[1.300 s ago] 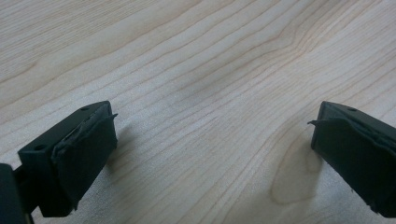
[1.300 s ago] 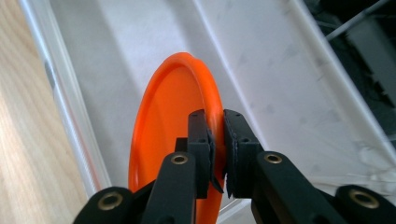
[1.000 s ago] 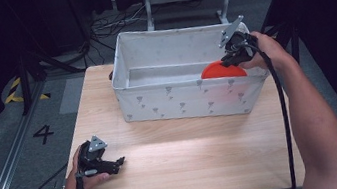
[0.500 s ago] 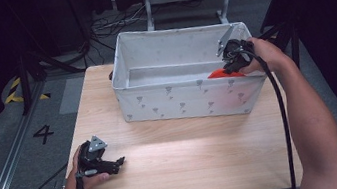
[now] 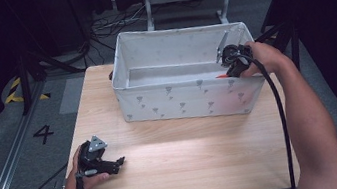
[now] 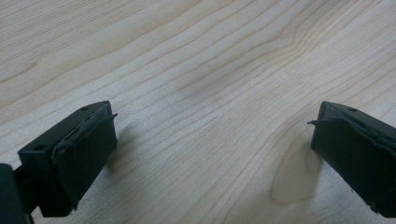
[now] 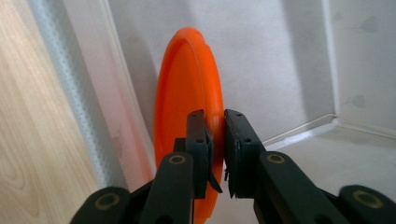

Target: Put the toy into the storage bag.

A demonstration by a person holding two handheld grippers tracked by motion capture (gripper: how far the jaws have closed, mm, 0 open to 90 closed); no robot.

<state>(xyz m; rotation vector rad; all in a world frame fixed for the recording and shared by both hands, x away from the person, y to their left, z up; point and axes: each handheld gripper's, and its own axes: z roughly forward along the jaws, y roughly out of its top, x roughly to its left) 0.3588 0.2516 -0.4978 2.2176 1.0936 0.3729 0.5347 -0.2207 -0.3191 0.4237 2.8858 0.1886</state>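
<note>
Between your right gripper's [image 7: 215,140] pads sits the rim of the orange plate [image 7: 187,93]: the jaws are clenched on that edge, with the plate standing on edge in the right gripper view, its disc rising past the fingertips and lying close against the near wall of the white fabric bin [image 7: 299,56]. Whether the plate's lower edge touches the bin floor cannot be told. In the high view your right gripper [image 5: 231,64] hangs just inside the bin's [image 5: 177,98] front right corner, and a sliver of the orange plate [image 5: 222,76] shows just below it, behind the front wall.

At the bench's front left corner, your left gripper [image 5: 114,162] lies low over the wood in your left hand [image 5: 84,180]. Its jaws stand wide apart and released in the left gripper view, with bare bench [image 6: 196,84] grain between the two black pads [image 6: 88,154] and nothing held.

The bin stands toward the bench's [image 5: 191,157] far edge, well apart from the left gripper.
</note>
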